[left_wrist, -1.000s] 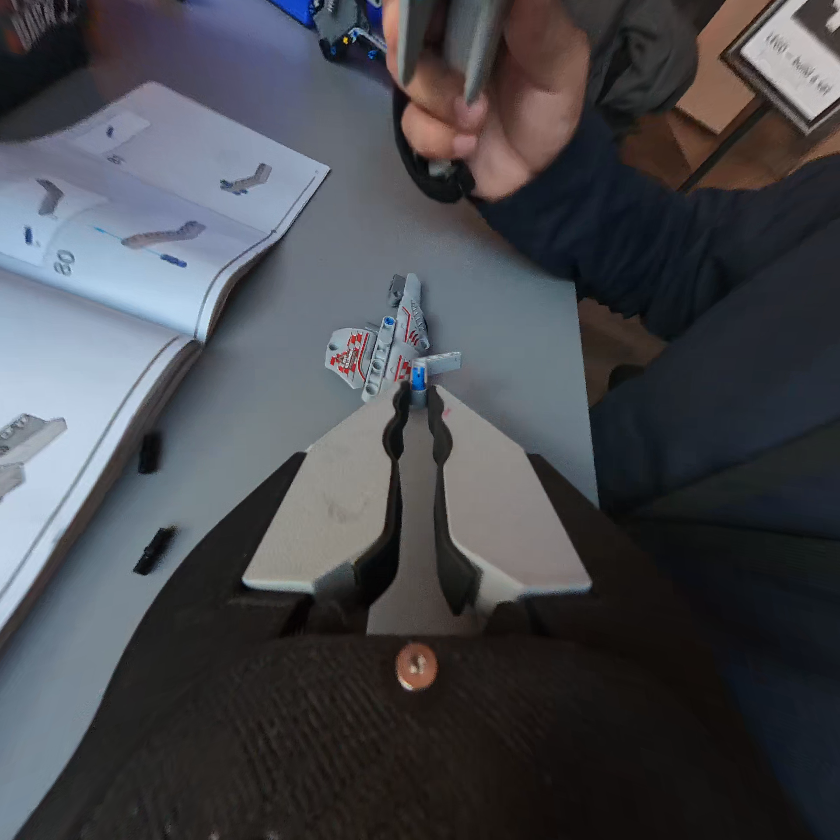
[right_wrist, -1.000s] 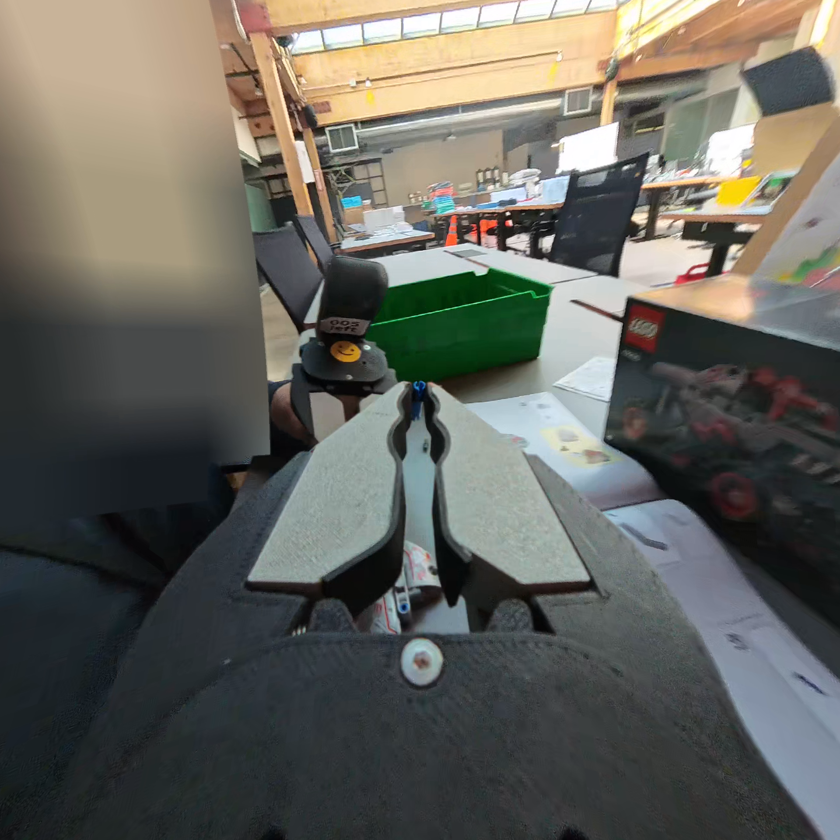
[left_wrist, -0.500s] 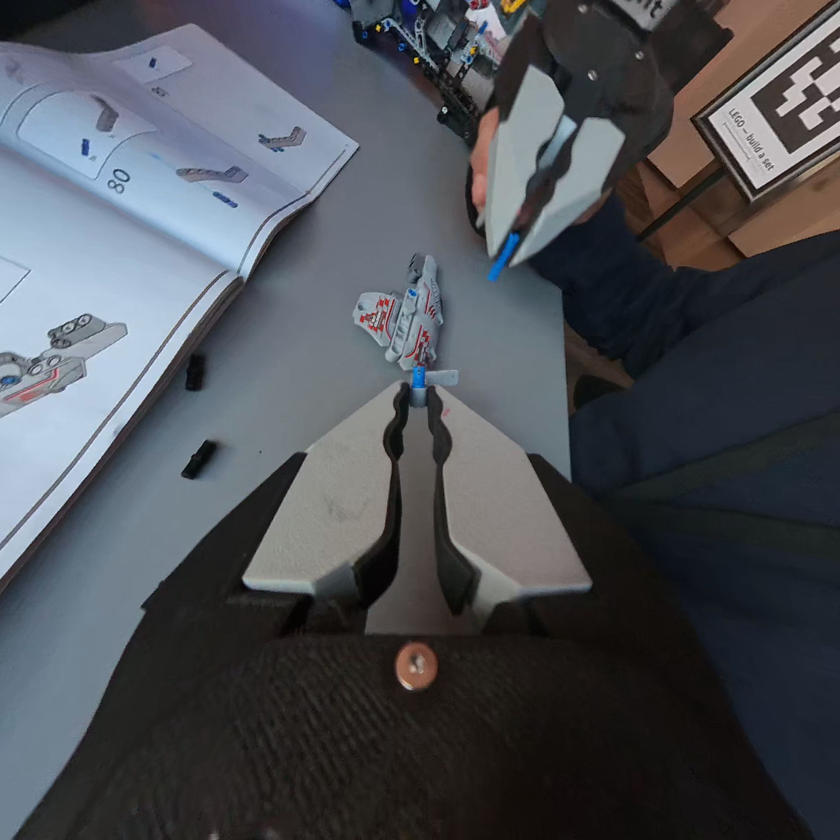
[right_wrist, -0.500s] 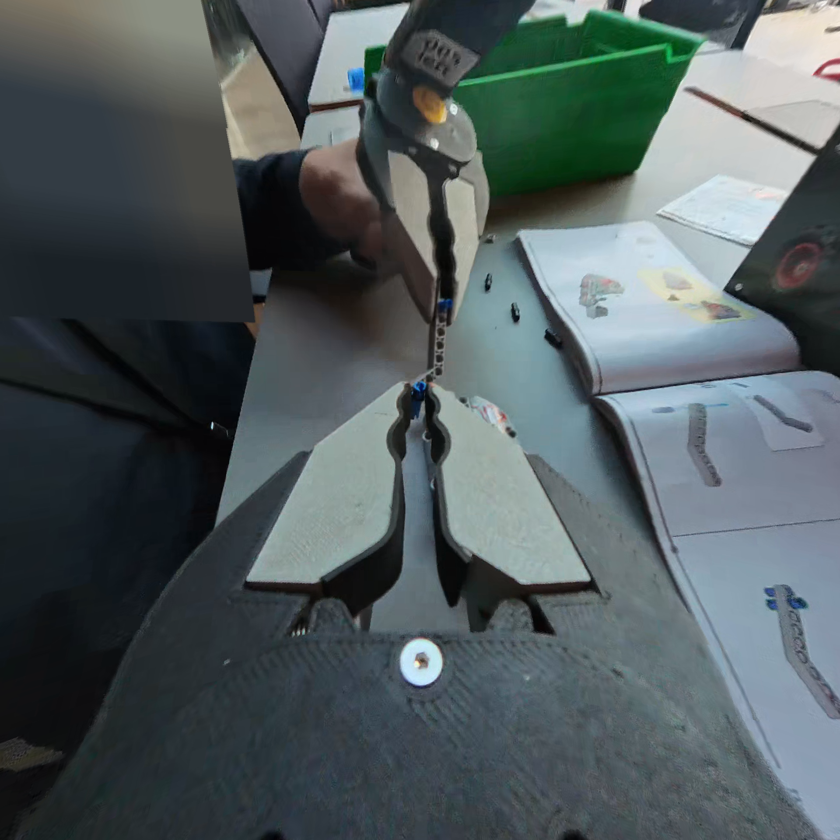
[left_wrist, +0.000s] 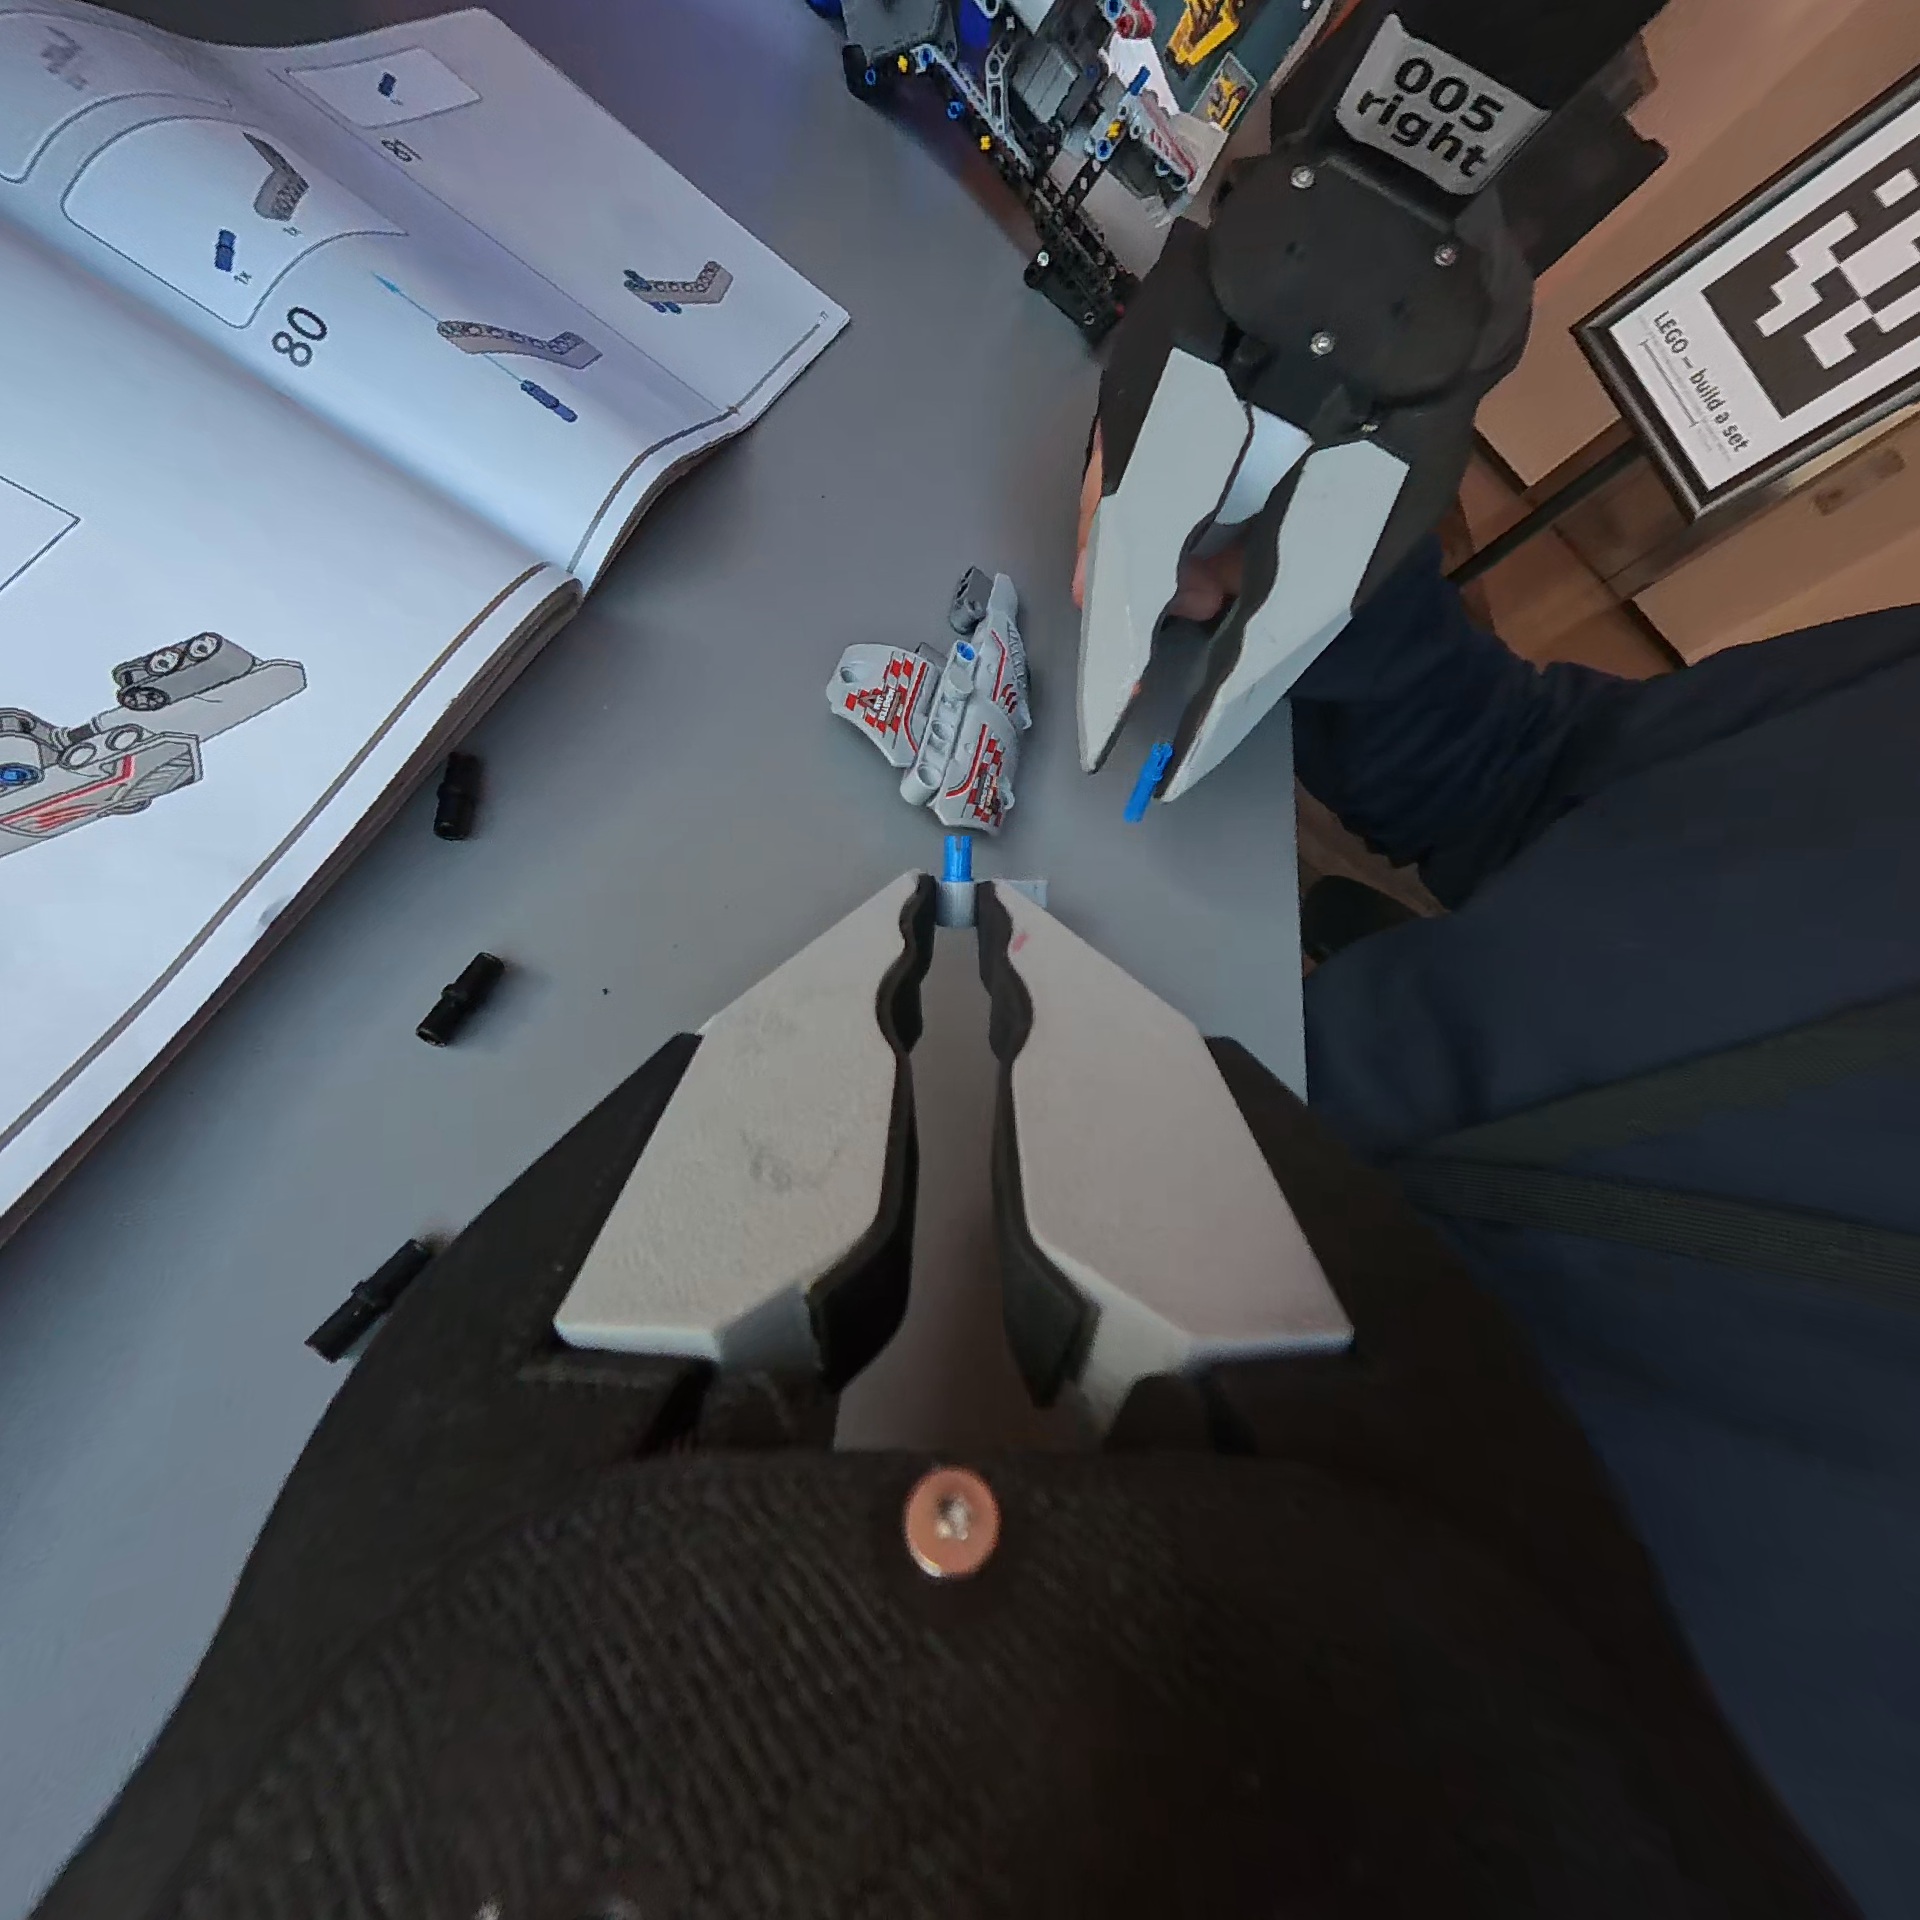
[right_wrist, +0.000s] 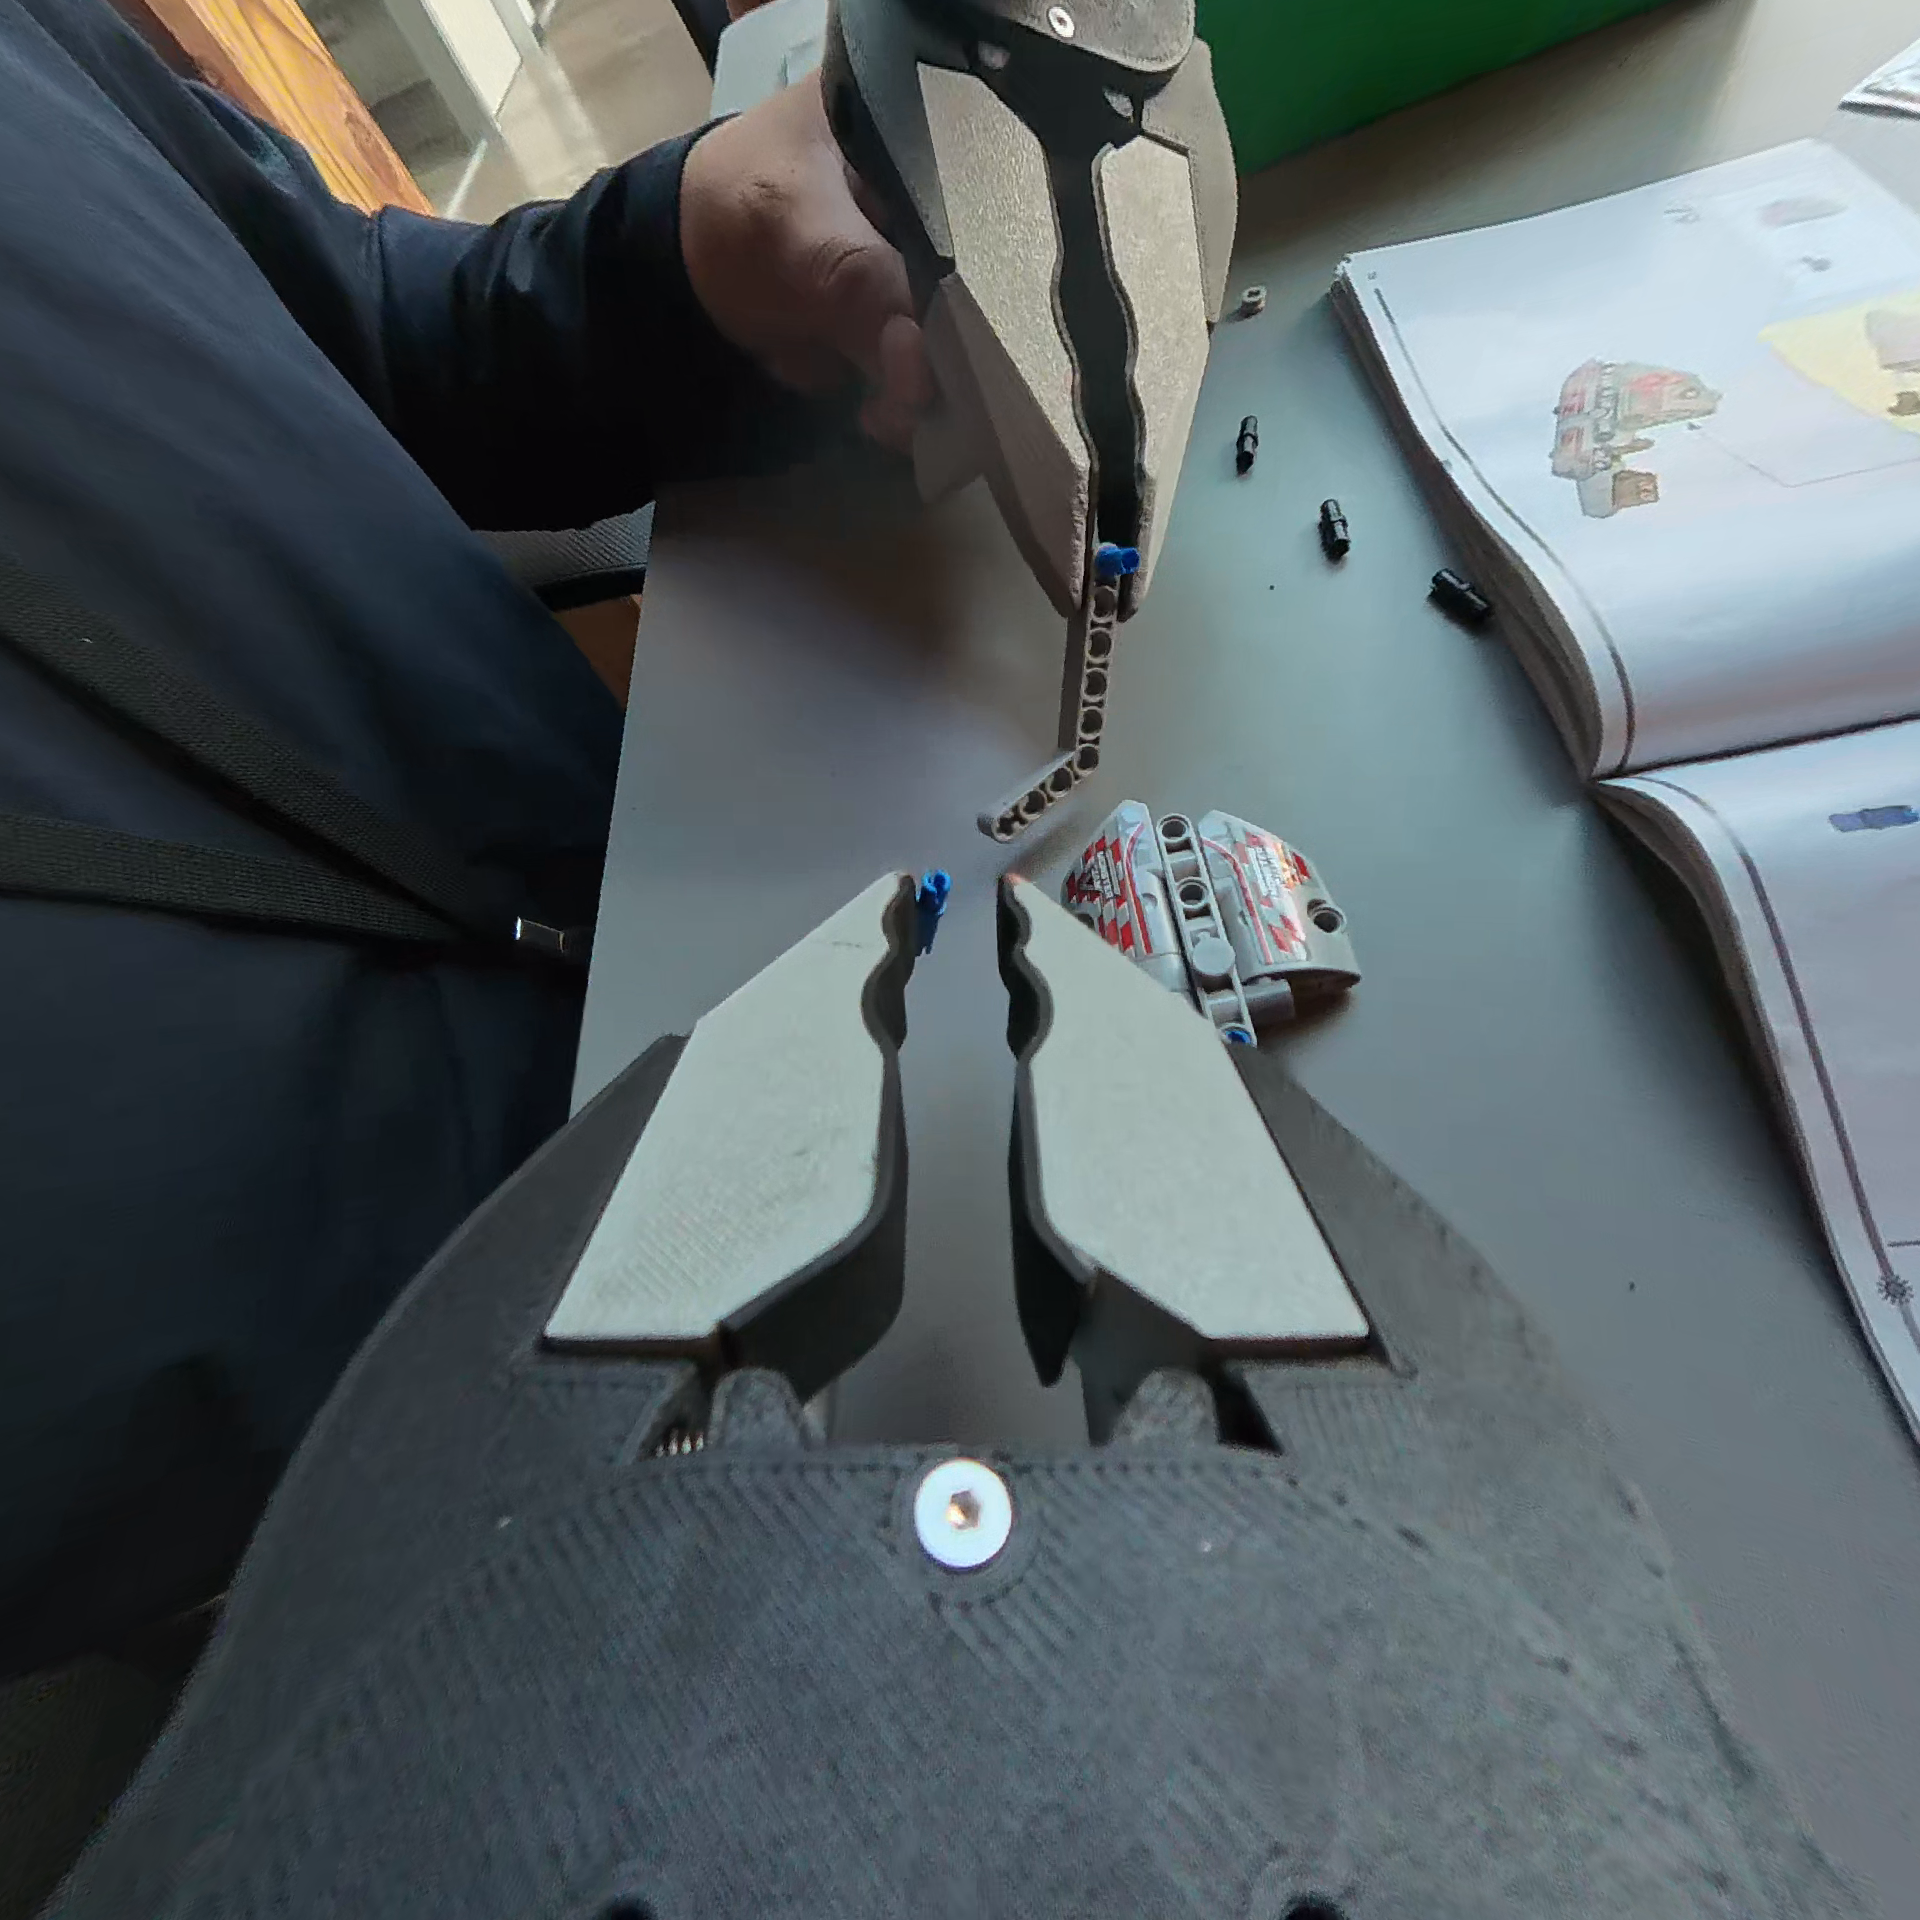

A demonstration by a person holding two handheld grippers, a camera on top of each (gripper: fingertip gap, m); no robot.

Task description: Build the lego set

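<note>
My left gripper (left_wrist: 956,896) is shut on a grey bent beam (right_wrist: 1089,686) with a blue pin (left_wrist: 957,858) in its gripped end. In the right wrist view the beam hangs down from it above the grey table (right_wrist: 790,665). My right gripper (right_wrist: 958,896) has its jaws a little apart. A second blue pin (right_wrist: 932,906) rests against one of its fingers (right_wrist: 790,1091), close to the beam's bent end. The right gripper (left_wrist: 1135,781) also shows in the left wrist view. A grey panel assembly with red stickers (left_wrist: 935,727) lies on the table between the two grippers.
An open instruction book (left_wrist: 260,468) lies on the left. Three black pins (left_wrist: 455,795) (left_wrist: 459,997) (left_wrist: 364,1299) lie beside it. A partly built model (left_wrist: 1039,114) stands at the back. The table edge and the person's dark clothing (left_wrist: 1610,1039) are to the right. Some 7 cm of space lies between my two pairs of fingers. My right gripper is the nearer one to the partly built model (left_wrist: 1039,114): about 40 cm, against 45 cm.
My right gripper has swung down towards the table and the beam, and its jaws have parted a little. My left gripper still holds the beam, lifted off the panel assembly.
</note>
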